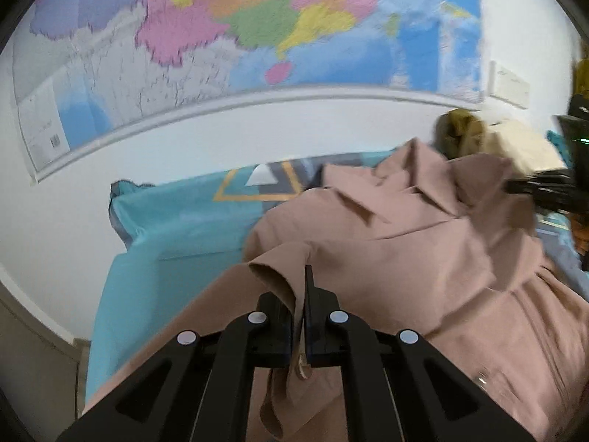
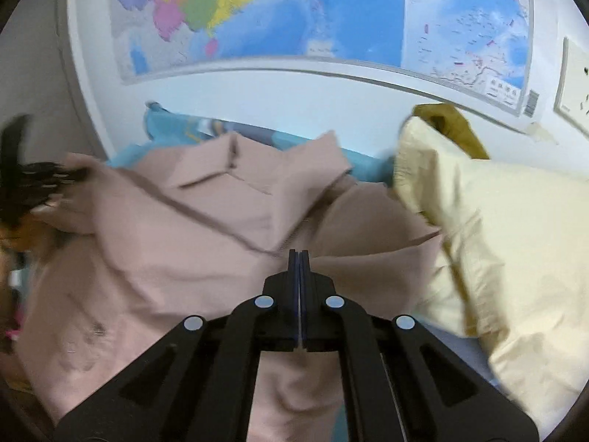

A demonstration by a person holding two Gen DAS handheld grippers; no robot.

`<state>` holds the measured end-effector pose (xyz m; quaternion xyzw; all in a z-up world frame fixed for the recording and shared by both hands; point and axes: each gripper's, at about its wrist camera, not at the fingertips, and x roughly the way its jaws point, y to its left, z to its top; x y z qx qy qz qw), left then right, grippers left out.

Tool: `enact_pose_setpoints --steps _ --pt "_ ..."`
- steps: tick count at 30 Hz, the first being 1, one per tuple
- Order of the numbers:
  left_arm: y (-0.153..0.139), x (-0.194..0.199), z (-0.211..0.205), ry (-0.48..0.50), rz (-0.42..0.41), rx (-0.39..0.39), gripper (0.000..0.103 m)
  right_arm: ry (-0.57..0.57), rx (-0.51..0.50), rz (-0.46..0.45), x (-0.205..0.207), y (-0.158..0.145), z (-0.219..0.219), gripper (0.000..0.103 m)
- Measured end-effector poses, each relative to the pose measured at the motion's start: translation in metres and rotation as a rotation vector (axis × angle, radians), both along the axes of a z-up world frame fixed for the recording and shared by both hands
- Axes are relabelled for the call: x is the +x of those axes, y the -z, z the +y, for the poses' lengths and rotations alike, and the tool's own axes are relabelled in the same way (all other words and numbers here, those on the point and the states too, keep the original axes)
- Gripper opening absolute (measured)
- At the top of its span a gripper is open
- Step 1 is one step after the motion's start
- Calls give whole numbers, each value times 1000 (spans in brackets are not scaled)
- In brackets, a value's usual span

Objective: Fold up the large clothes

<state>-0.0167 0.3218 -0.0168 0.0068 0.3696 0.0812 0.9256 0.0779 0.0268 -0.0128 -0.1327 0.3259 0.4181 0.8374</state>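
A large dusty-pink coat (image 1: 405, 250) with a collar lies spread on a bed with a blue sheet (image 1: 176, 228). My left gripper (image 1: 300, 291) is shut on a folded edge of the coat, cloth pinched between its fingers. In the right wrist view the coat (image 2: 165, 239) fills the middle. My right gripper (image 2: 299, 258) is shut on a fold of it near the front opening. The right gripper also shows blurred at the right edge of the left wrist view (image 1: 545, 188), and the left gripper at the left edge of the right wrist view (image 2: 33, 180).
A pale yellow pillow (image 2: 497, 258) lies right of the coat, with an olive-yellow garment (image 2: 452, 125) behind it. A big coloured map (image 1: 239, 29) hangs on the white wall behind the bed. A wall socket plate (image 2: 574, 84) sits at the far right.
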Motion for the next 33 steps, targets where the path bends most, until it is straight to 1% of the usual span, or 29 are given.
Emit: enact_pose_setpoints --steps 1,2,3,5,6,7,8,9,10,11,12,13,14,15,16,17,18,19,20,21,22,24,26,28,29,31,33 --pt "7 9 5 -15 22 4 4 -26 -13 5 -6 4 3 13" --pt "11 12 8 -23 34 7 4 -48 -41 -3 -14 8 8 29" --pt "16 16 11 -28 50 0 4 -58 -67 -21 -20 13 10 37" --pt "28 22 15 -39 84 -7 6 -84 -148 -49 -27 28 17 34" --pt "31 22 15 -40 88 -8 8 -56 -201 -64 -24 38 21 34" --pt "34 22 15 -39 91 -11 15 -23 -244 -56 -16 47 21 33" --pt "37 22 15 -36 96 -17 18 31 -298 -78 -9 55 19 26" --pt "38 22 13 -33 97 -20 26 72 -330 -98 -2 60 18 17" --pt "39 22 12 -24 97 -26 34 119 -349 -103 7 64 13 14" --pt "41 22 10 -17 104 -30 39 173 -352 -101 16 67 5 14" --pt "43 22 7 -17 107 -15 45 191 -324 -78 20 66 0 14" --pt "45 22 4 -19 110 6 48 202 -269 -17 26 64 -8 15" --pt "45 20 1 -15 112 23 49 215 -240 26 30 63 -12 15" --pt "44 18 -1 -15 110 29 55 224 -233 38 28 60 -14 19" --pt "42 14 -2 -18 101 33 56 218 -222 37 22 55 -14 21" --pt "35 5 -1 -22 74 36 57 180 -189 41 10 46 -14 22" --pt "29 -3 0 -25 52 37 62 150 -171 37 0 40 -12 31" --pt "19 -18 4 -38 12 38 68 121 -162 16 -12 33 -8 36" --pt "11 -31 8 -53 -19 38 70 71 -149 -7 -29 24 -1 45" --pt "4 -44 12 -67 -43 39 72 39 -141 -12 -37 20 2 46" --pt "-3 -58 16 -89 -64 46 75 -17 -132 -22 -52 16 12 47" --pt "-12 -84 26 -137 -87 59 78 -104 -132 -14 -69 15 31 52" --pt "-14 -108 38 -180 -85 59 79 -171 -150 -9 -82 21 53 53" --pt "-10 -132 52 -236 -65 50 80 -204 -181 -9 -90 30 72 53" --pt "-7 -141 57 -247 -55 37 80 -208 -181 0 -92 33 76 53" --pt "4 -162 68 -271 -23 -9 80 -230 -166 54 -92 39 87 53" --pt "14 -177 72 -270 3 -36 81 -234 -173 67 -89 40 95 55"
